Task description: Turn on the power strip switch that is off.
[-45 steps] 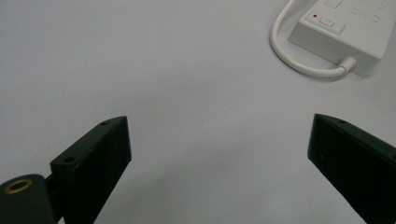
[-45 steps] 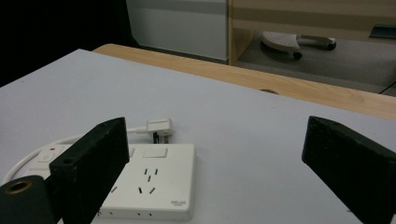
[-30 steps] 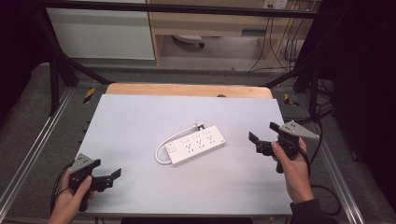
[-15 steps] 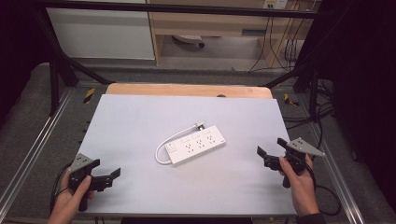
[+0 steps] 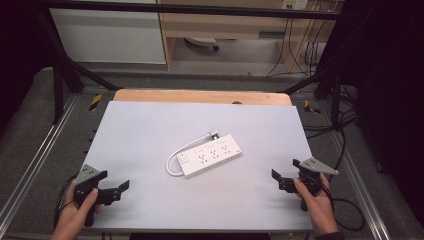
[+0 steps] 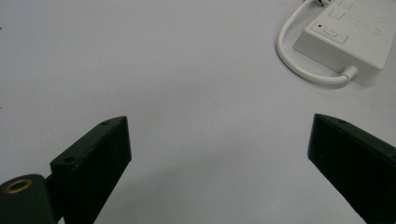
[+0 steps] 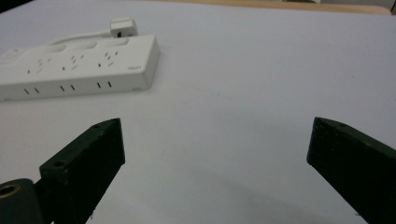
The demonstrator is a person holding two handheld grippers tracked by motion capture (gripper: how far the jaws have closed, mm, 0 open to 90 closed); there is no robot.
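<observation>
The left hand [image 5: 75,212] comes in at about 7 o'clock in the high view, gripping the left gripper [image 5: 120,189], whose jaws stand wide apart and point toward 3 o'clock. The right hand [image 5: 316,205] enters at about 5 o'clock and holds the right gripper [image 5: 284,176], jaws likewise spread wide, pointing toward 10 o'clock.

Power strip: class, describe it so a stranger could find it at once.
On the pale grey table, look near the middle, between the two claws. The white power strip lies there at a slant, its short cable looped alongside to a plug at its far side.
</observation>
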